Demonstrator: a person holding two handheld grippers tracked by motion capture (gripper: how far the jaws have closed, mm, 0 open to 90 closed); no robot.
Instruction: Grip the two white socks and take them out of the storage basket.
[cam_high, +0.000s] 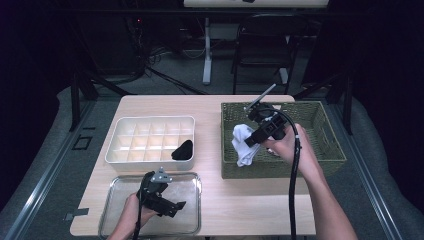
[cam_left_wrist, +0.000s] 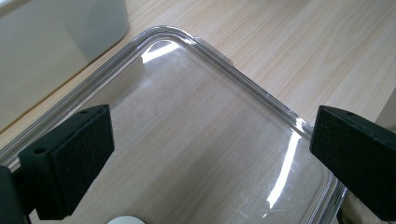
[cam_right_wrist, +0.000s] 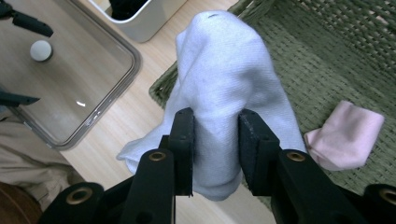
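Starting at the left, I have my left gripper (cam_high: 167, 202) parked low over the clear tray (cam_high: 114, 187), its jaws spread wide with nothing between them; I judge it waits here so it is ready to steady whatever comes to this side. In the left gripper view the tray's (cam_left_wrist: 243, 77) rounded rim runs between the two pads, and bare wood shows through the clear bottom. Just behind the tray stands the white divided box (cam_high: 150, 122), with a dark rolled thing (cam_high: 183, 150) tucked into its near right compartment (another sock, I'd guess, though I cannot tell for sure). That box looks like the place where things are being sorted.

Moving right, my right gripper (cam_high: 248, 142) is clamped on a white sock (cam_high: 242, 145), holding it at the left wall of the woven basket (cam_high: 330, 132). In the right gripper view the pads pinch a bunched fold of the sock (cam_right_wrist: 224, 84) while the rest droops over the basket's (cam_right_wrist: 336, 51) edge, so the grip is on cloth only. A pink sock (cam_right_wrist: 345, 135) lies on the basket floor, apart from the white one.

Standing in the way, I judge, is the basket's left wall: the dangling end could drag on the weave.
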